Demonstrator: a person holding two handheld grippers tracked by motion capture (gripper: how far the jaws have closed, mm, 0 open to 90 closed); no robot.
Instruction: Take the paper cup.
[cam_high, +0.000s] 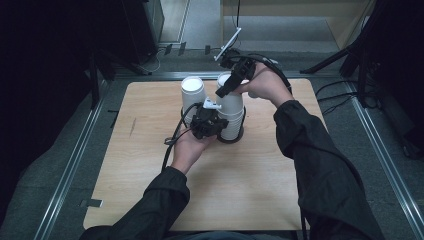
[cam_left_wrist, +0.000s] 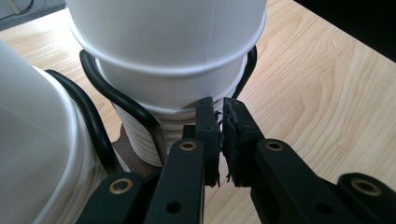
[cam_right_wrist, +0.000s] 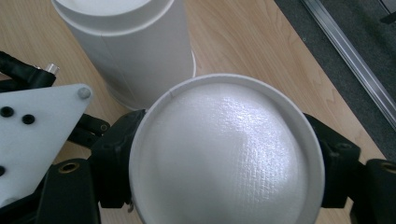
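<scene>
On the wooden surface (cam_high: 150, 170) stand two stacks of upturned white paper cups in black wire holders. The left tool (cam_high: 209, 121) is low at the base of the right-hand stack (cam_high: 231, 112), its jaws pressed together beside the stacked rims and the black wire holder (cam_left_wrist: 133, 109) (nothing visibly pinched between them). The right tool (cam_high: 231, 80) is at the top of that stack, its jaws on either side of the top cup (cam_right_wrist: 226, 151), pinching it. The other stack (cam_high: 192, 95) stands just beside, to the left.
</scene>
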